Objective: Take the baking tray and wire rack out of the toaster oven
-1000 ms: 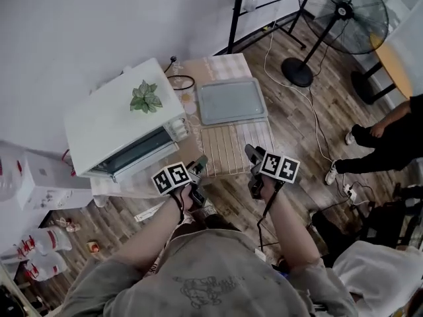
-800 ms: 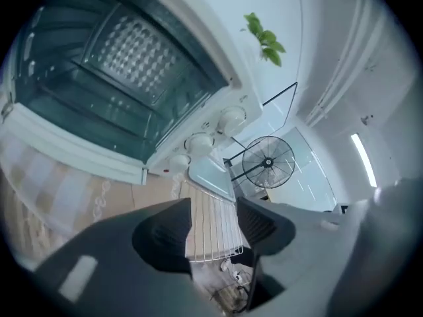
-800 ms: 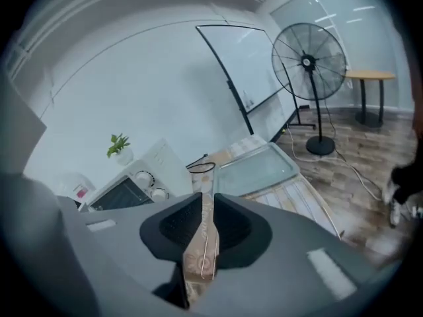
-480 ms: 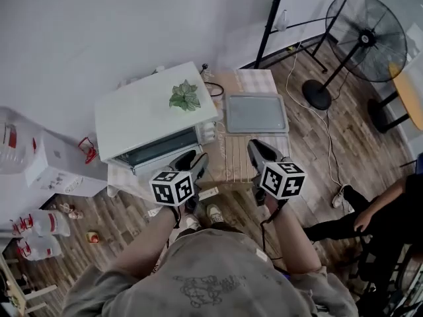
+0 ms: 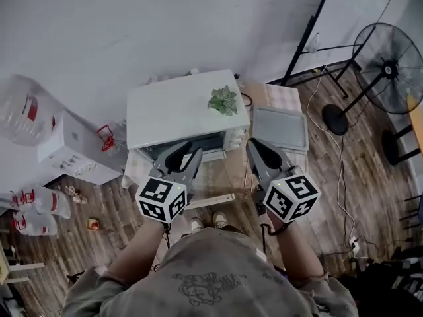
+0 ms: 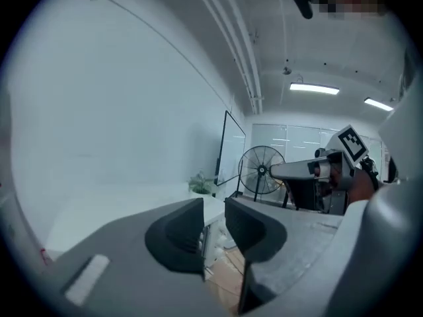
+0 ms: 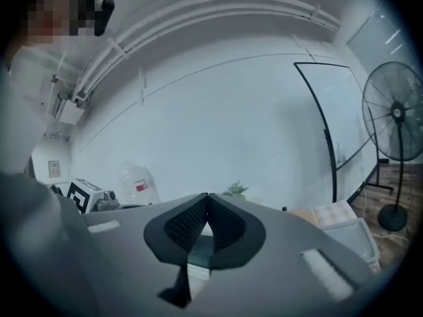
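Now, edges: white toaster oven (image 5: 188,114) backs close to the wall; the worktop (image 5: 284,96) ends just right of the baking tray (image 5: 279,128).
Open room: plank floor (image 5: 344,177) right of the worktop, pedestal fan (image 5: 391,68) beyond.
Materials: boxy oven, dark glass door; dull grey metal tray, rounded corners, raised rim; checked cloth on worktop.
Tray axis: flat, beside the oven's right end, long side running along the oven front.
Wire rack (image 5: 239,174): thin bars in front of the tray, mostly behind the right tool.
Left tool (image 6: 213,207): raised, narrowly parted, empty.
Right tool (image 7: 207,197): raised, just closed, pads together on nothing.
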